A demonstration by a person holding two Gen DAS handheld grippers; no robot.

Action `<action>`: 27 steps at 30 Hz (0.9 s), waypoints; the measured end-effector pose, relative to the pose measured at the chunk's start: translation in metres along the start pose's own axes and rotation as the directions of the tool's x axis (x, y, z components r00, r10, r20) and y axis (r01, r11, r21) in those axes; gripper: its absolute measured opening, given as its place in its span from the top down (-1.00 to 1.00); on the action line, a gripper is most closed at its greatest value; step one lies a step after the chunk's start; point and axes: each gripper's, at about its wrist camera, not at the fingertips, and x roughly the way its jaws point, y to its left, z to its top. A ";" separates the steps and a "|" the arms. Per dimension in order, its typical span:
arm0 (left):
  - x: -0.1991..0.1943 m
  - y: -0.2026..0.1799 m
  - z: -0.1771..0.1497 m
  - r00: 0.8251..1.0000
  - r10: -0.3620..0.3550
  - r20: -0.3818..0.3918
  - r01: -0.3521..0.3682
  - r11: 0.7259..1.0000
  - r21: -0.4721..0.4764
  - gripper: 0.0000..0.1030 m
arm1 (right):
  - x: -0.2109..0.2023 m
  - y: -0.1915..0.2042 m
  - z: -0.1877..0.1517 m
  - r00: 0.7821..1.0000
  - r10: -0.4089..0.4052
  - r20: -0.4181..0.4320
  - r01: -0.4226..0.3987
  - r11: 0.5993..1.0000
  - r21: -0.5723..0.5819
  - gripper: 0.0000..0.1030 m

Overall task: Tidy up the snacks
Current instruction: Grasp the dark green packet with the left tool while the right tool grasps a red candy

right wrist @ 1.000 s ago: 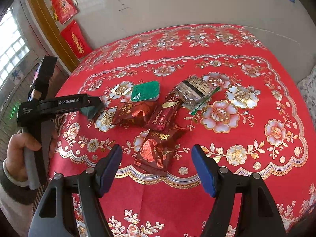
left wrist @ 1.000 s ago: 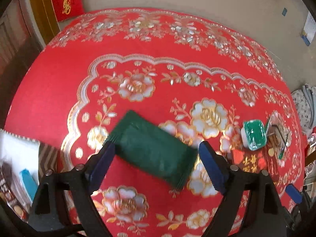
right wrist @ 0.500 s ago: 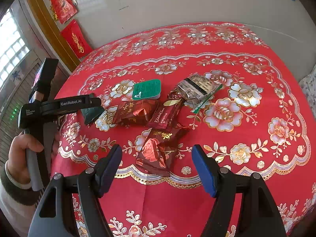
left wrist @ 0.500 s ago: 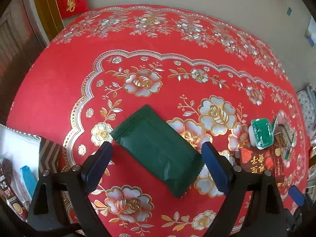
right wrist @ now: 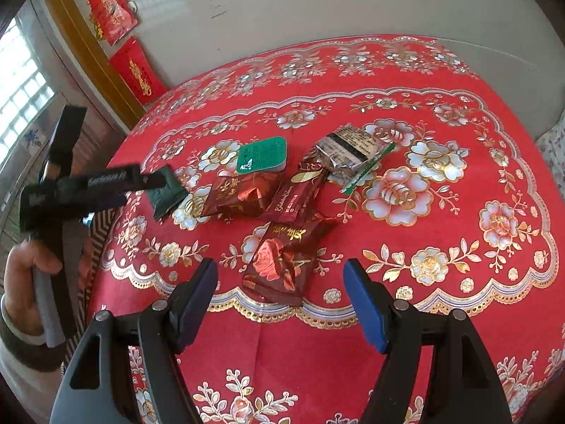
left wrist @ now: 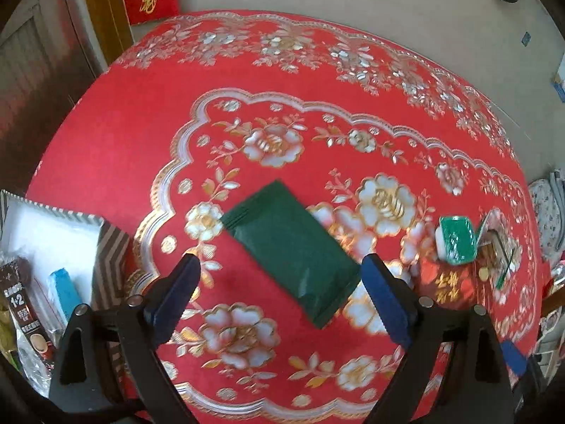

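Dark green foil snack packet (left wrist: 289, 247) lies flat between my wide-open left claw (left wrist: 279, 279), right claw (right wrist: 280, 282) spread empty too; crinkly film probably slips sideways if I pinch shallow.

Right gripper (right wrist: 280, 281) low in frame, blue fingers (right wrist: 363, 304) spread apart, nothing between the pads. Just beyond the fingertips, rose-printed dark red packet (right wrist: 286, 258) flat on red floral cloth of desk (right wrist: 441, 300). Farther back, a cluster: two more dark red packets (right wrist: 240, 194), green-lidded tub (right wrist: 263, 155), silver-black packet (right wrist: 344, 150). At left, left gripper (right wrist: 148, 180) in a hand (right wrist: 24, 279), above dark green packet (right wrist: 166, 194); contact cannot be judged.
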 end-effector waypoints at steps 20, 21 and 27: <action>0.000 0.016 -0.013 0.998 0.067 -0.016 -0.068 0.997 -0.033 -0.80 | -0.006 0.005 -0.001 1.000 0.018 0.020 -0.018 1.000 -0.002 -0.44; 0.001 0.015 -0.012 0.998 0.067 -0.019 -0.067 0.997 -0.030 -0.80 | -0.004 0.006 -0.001 1.000 0.016 0.017 -0.016 1.000 0.000 -0.44; 0.017 0.005 -0.007 0.996 0.081 -0.043 -0.082 0.997 -0.014 -0.80 | 0.005 0.012 0.000 0.998 -0.053 0.019 0.053 0.998 -0.016 -0.44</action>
